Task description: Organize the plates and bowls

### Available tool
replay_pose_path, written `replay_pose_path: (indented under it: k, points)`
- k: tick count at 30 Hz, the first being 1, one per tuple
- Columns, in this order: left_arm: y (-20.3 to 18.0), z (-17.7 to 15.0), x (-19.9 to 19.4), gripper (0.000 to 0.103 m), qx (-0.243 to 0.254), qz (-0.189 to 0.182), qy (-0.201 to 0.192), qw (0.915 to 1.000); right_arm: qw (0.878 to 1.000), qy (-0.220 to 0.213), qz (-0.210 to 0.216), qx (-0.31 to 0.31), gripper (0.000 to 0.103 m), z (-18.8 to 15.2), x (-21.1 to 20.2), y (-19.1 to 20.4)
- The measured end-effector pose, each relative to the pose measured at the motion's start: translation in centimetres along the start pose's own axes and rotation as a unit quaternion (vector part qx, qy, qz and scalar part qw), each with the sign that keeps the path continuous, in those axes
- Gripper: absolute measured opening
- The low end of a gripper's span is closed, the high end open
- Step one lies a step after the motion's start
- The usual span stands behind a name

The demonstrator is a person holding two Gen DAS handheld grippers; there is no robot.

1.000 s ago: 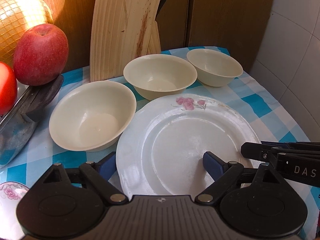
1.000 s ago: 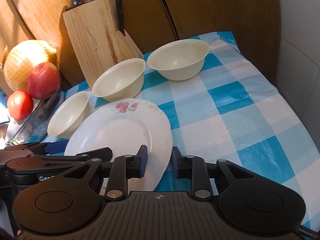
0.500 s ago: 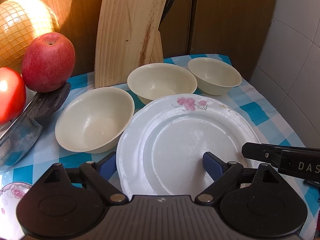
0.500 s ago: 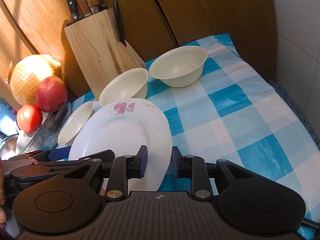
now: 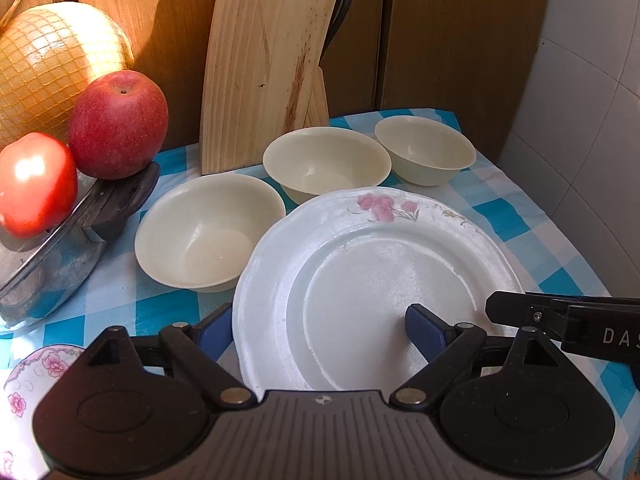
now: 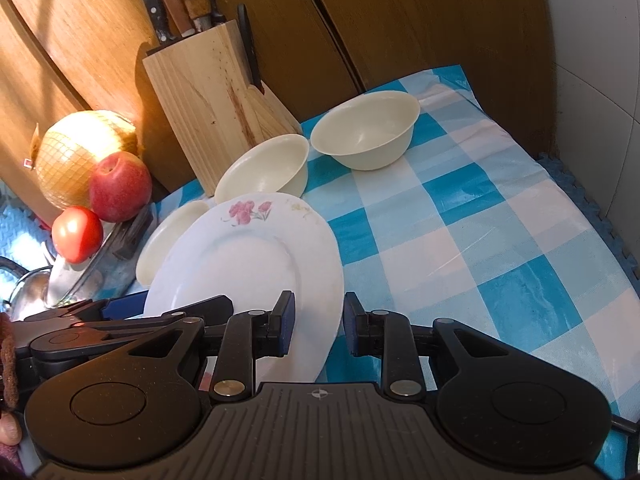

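A white plate with pink flowers [image 5: 384, 276] [image 6: 256, 264] is held above the checked tablecloth. My right gripper [image 6: 318, 326] is shut on the plate's right rim, one pad above and one below. My left gripper [image 5: 320, 334] straddles the plate's near left rim, jaws wide apart, one pad on the plate face; whether it grips is unclear. Three cream bowls stand behind: near left [image 5: 208, 232], middle [image 5: 326, 162] [image 6: 266, 168], far right [image 5: 426, 148] [image 6: 366, 128].
A wooden knife block [image 5: 266, 76] [image 6: 218, 92] stands at the back wall. A red apple [image 5: 118, 124], tomato [image 5: 36, 184] and netted melon [image 5: 52, 64] sit on a metal pan [image 5: 60, 252] at left. A small flowered dish [image 5: 28, 372] lies near left. Tiled wall at right.
The plate has risen and tilted with both grippers. The views have pulled back and up, so more of the knife block shows. The bowls have not moved.
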State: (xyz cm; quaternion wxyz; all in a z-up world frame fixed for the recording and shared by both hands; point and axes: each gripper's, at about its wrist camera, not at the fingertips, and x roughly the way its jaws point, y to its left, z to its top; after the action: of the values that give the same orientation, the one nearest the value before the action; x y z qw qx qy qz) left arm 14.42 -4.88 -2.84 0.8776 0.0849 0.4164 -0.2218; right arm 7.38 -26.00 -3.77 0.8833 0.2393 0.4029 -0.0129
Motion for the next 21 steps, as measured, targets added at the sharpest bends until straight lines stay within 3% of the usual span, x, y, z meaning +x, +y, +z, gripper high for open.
replay_pose_path:
  k: [21]
  points:
    - [-1.1,-4.8,-4.3,0.084,0.017,0.001,0.007,0.9998,0.999,0.029,-0.002,-0.031,0.033,-5.4,-4.5,1.2]
